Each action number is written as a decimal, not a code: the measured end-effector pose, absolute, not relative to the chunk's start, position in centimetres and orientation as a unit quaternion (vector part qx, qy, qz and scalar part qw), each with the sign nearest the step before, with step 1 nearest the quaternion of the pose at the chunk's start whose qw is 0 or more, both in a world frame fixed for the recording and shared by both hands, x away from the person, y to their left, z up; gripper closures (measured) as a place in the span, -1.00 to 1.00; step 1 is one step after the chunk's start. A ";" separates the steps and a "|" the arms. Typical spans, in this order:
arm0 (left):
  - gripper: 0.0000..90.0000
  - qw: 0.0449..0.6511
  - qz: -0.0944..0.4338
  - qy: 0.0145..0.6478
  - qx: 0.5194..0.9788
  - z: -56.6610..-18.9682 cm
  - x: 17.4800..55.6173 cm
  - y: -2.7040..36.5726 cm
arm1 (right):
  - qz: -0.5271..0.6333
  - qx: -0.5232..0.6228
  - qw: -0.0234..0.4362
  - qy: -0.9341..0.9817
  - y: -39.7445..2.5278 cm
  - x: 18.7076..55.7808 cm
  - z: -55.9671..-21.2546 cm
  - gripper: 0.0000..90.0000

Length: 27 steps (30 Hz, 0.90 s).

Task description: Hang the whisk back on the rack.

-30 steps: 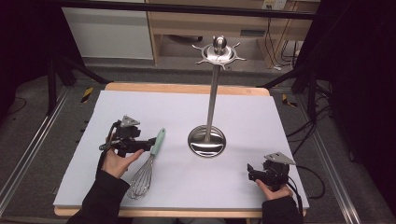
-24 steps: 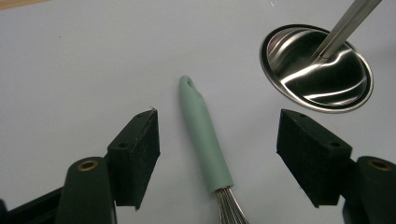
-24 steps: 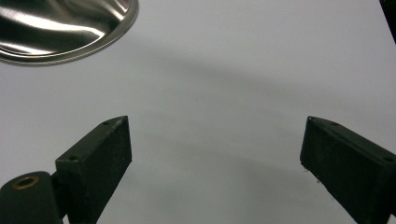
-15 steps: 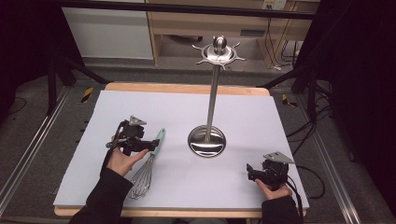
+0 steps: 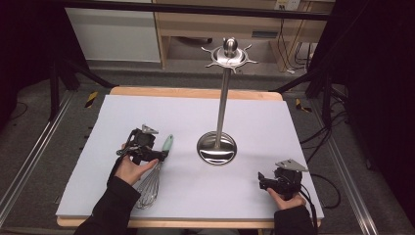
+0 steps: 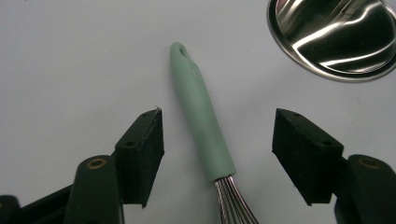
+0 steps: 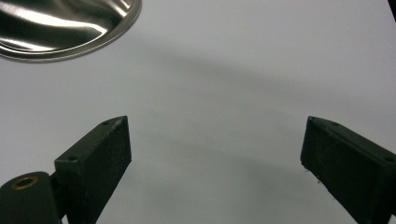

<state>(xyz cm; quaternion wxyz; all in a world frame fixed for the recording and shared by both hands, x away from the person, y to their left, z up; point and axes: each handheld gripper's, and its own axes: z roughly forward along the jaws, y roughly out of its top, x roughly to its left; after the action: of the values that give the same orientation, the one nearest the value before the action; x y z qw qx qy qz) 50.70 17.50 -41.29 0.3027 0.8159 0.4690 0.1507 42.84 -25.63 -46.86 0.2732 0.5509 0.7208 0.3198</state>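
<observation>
Your left tongs (image 5: 155,155) sit at about eight o'clock on the bench (image 5: 186,112), and they are spread wide. In the left gripper view those left tongs straddle the mint-green handle (image 6: 201,126) of the whisk (image 6: 219,168), one jaw on each side, with clear white surface showing between each jaw and the handle, so nothing is touching yet. The handle's hanging hole points toward twelve o'clock in that view, and the wire loops (image 6: 233,200) start just below the jaws at six.

From the high view, the whisk (image 5: 154,174) lies flat on the bench, handle toward one o'clock, wires (image 5: 147,188) toward seven, running beside your left hand (image 5: 129,169).

The utensil stand (image 5: 222,93) is upright at the centre of the bench, its round steel base (image 5: 217,148) just to the three o'clock side of the whisk handle, close but apart from it. Its hook crown (image 5: 229,54) sits at the top of the pole.

Your right tongs (image 5: 264,178) rest at about four o'clock near the bench's front edge, well apart from the stand. In the right gripper view the right tongs (image 7: 215,158) are released too, jaws far apart over bare white surface, with the rim of the stand's base (image 7: 70,28) at eleven o'clock.
</observation>
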 end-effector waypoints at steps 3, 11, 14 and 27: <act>-0.22 0.296 0.147 0.471 0.818 -41.6 50.8 17.3 | 0.319 0.550 0.273 0.722 -25.6 42.9 -46.9 -0.80; -0.12 0.277 0.138 0.477 0.823 -42.4 51.2 17.3 | 0.317 0.550 0.271 0.724 -25.5 42.9 -46.9 -0.80; -0.08 0.272 0.131 0.481 0.823 -42.7 51.3 17.3 | 0.316 0.550 0.271 0.724 -25.5 42.9 -46.9 -0.80; 0.08 0.245 0.112 0.491 0.829 -44.0 51.8 16.9 | 0.316 0.549 0.268 0.726 -25.5 42.9 -47.0 -0.80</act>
<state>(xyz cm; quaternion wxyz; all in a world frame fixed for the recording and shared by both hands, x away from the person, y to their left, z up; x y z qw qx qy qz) 51.81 16.90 -44.01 0.2448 0.8288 0.4906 0.1117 42.94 -25.49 -47.01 0.2676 0.5487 0.7265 0.3155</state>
